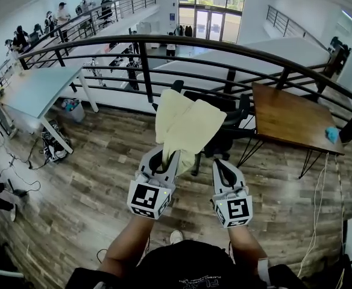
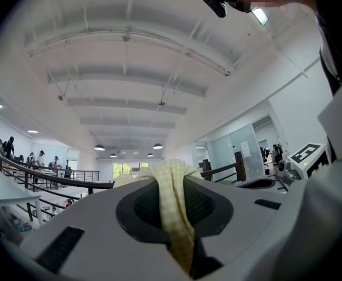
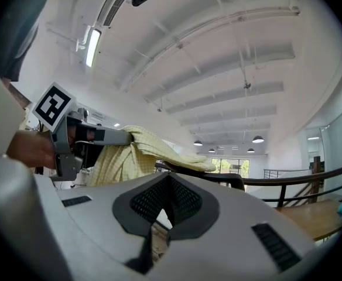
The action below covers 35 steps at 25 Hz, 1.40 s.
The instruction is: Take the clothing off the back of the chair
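A pale yellow checked garment (image 1: 182, 124) hangs over the back of a black office chair (image 1: 227, 134) straight ahead of me. My left gripper (image 1: 166, 155) is shut on the garment's lower edge. In the left gripper view the cloth (image 2: 175, 215) runs pinched between the jaws of that gripper (image 2: 172, 183) and bunches over their tips. My right gripper (image 1: 223, 164) is beside it, just right of the cloth and short of the chair, shut with nothing in it (image 3: 168, 180). The right gripper view shows the left gripper (image 3: 71, 136) with the garment (image 3: 137, 152) draped to the chair back (image 3: 221, 179).
A black metal railing (image 1: 224, 46) runs behind the chair, with a drop beyond it. A wooden table (image 1: 287, 118) with a small blue thing (image 1: 332, 135) stands at the right. A light blue table (image 1: 37, 88) and bags (image 1: 52, 146) are at the left.
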### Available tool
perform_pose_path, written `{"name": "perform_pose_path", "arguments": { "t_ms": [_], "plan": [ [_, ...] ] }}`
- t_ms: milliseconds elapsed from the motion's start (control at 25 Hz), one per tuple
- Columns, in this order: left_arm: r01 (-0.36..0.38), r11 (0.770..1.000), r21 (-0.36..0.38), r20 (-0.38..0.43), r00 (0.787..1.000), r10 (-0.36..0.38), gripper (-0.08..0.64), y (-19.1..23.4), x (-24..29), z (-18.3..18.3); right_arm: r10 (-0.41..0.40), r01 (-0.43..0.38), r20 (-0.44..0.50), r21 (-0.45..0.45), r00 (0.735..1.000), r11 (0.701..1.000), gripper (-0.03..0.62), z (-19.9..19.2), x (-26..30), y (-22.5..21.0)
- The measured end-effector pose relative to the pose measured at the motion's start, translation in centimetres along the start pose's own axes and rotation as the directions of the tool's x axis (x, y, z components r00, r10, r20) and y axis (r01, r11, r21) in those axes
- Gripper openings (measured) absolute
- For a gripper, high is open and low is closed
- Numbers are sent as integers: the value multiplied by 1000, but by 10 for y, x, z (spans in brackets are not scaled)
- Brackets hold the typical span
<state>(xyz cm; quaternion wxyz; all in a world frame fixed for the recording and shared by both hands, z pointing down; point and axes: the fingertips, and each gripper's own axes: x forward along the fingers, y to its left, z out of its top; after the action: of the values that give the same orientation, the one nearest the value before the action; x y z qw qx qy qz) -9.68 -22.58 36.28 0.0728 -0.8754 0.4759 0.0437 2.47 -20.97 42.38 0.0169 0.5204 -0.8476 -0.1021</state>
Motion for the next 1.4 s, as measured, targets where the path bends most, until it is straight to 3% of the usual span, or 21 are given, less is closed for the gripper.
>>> {"name": "perform_pose_path", "arguments": {
  "t_ms": [160, 480, 920, 1160, 1400],
  "plan": [
    [-19, 1000, 12, -14, 1000, 19, 64, -23, -4, 0, 38, -37, 12, -30, 999, 999, 20, 6, -15, -11],
    [-81, 997, 19, -33, 996, 82, 64, -51, -19, 0, 73, -73, -5, 21, 997, 997, 20, -4, -48, -17],
    [-117, 993, 24, -70, 990, 119, 64, -63, -39, -7, 123, -122, -17, 56, 992, 991, 20, -15, -63, -5],
    [-125, 991, 43, -130, 983, 129, 64, -63, -42, -24, 118, -116, -26, 77, 993, 990, 20, -17, -63, -3],
    [-133, 990, 37, -141, 981, 137, 64, -59, -49, -28, 116, -114, -26, 86, 993, 990, 20, -17, -62, -1]
  ]
}}
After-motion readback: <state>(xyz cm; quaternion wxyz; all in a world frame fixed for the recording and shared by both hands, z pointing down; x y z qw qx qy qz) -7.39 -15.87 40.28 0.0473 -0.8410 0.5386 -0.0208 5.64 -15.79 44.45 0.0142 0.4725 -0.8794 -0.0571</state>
